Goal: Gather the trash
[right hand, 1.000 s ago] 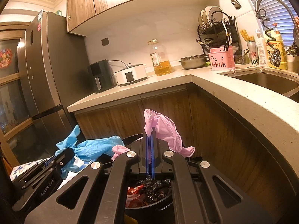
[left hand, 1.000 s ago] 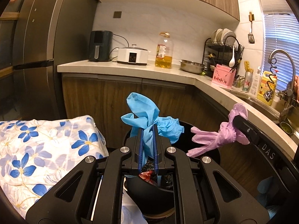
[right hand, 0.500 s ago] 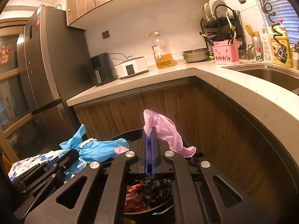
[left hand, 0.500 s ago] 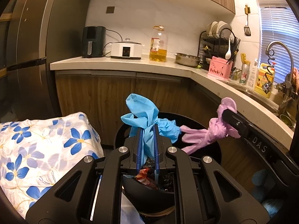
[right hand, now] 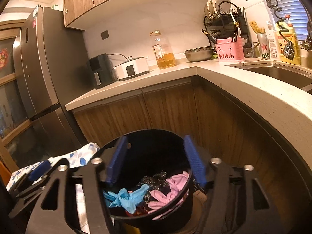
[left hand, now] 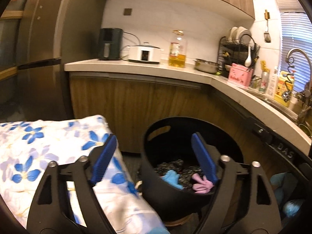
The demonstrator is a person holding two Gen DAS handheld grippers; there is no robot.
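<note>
A black trash bin (left hand: 154, 165) (right hand: 181, 210) stands on the floor below both grippers. A blue glove (right hand: 124, 197) (left hand: 171, 177) and a pink glove (right hand: 171, 189) (left hand: 200, 184) lie inside it on dark crumpled trash. My left gripper (left hand: 154, 159) is open and empty, its right finger over the bin, its left finger over the floral cloth. My right gripper (right hand: 155, 160) is open and empty, directly above the bin. The left gripper also shows at the left edge of the right wrist view (right hand: 37, 171).
A table with a white cloth with blue flowers (left hand: 39, 152) stands left of the bin. Wooden cabinets (right hand: 167, 111) and an L-shaped counter (right hand: 253, 85) close in the back and right. A grey fridge (right hand: 39, 74) stands at left. The sink (right hand: 278, 74) is at right.
Both grippers opened. The blue glove left the left gripper and the pink glove left the right gripper; both now lie in the bin. The left gripper shifted left.
</note>
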